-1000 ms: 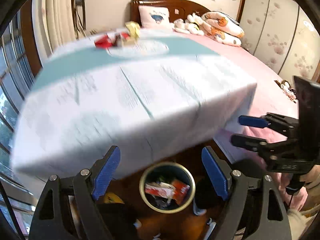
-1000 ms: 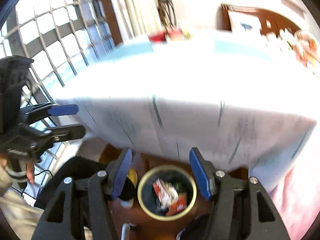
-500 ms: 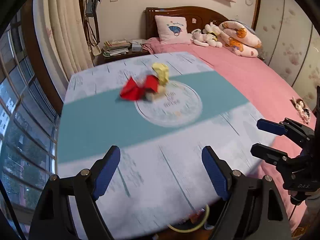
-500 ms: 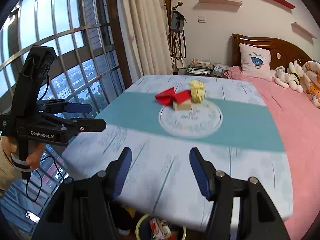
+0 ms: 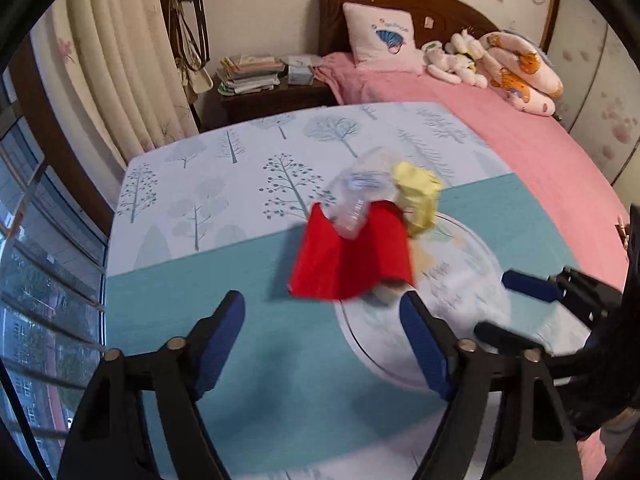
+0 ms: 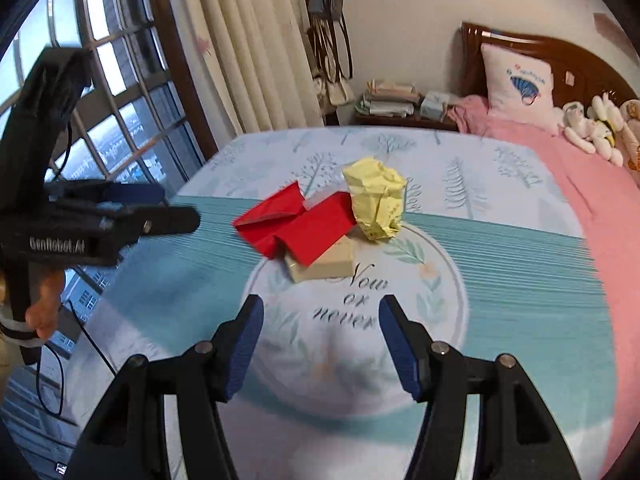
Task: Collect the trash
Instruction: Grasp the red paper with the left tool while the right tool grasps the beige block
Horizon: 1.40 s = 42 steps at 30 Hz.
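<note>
Clustered mid-table, the red paper [image 6: 296, 226], yellow wad [image 6: 376, 200], tan block [image 6: 324, 266] and clear bottle [image 5: 358, 200] overlap, so one grab may disturb the rest. Both the left gripper [image 5: 322, 344], its jaws just narrowing, and the right gripper [image 6: 320, 348] stand spread and empty, with bare tablecloth [image 6: 520, 264] on every side.

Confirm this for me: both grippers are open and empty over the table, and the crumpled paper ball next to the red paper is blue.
One detail is off: the crumpled paper ball is yellow, not blue, as the right wrist view shows plainly. The rest holds: it lies beside the red paper on the table, and the left gripper and right gripper both have their jaws apart with nothing between them.
</note>
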### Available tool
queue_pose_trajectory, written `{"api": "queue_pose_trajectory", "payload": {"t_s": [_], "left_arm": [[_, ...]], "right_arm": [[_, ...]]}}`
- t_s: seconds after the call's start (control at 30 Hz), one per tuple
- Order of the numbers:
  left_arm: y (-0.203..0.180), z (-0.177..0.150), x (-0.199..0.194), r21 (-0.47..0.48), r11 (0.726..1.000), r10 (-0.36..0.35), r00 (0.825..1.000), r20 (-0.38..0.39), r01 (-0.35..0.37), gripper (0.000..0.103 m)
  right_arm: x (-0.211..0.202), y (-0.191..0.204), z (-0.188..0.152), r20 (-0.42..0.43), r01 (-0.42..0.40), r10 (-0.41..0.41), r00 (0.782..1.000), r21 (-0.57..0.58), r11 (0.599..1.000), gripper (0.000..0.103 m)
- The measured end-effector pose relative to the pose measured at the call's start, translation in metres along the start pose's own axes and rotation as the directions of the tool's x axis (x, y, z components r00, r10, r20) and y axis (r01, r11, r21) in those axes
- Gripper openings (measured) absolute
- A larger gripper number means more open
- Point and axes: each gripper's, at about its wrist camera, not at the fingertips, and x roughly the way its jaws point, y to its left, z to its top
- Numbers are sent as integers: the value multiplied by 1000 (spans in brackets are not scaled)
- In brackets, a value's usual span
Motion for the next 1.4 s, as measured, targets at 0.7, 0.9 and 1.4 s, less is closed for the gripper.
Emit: {"api": "queue_pose_trajectory", "payload": {"t_s": [0.7, 0.9, 1.4], "left_arm": [[20, 33, 120, -75, 992, -105, 990, -95, 98, 32], [26, 30, 110, -112, 993, -50, 997, -63, 43, 12], [42, -4, 62, -167, 985, -58, 996, -62, 47, 9]], "right_arm": [[90, 8, 26, -42, -24, 22, 999, -38, 999, 60], [95, 17, 26, -53, 28, -32, 998, -80, 996, 63], [104, 25, 34, -52, 83, -86, 995, -61, 995, 61]]}}
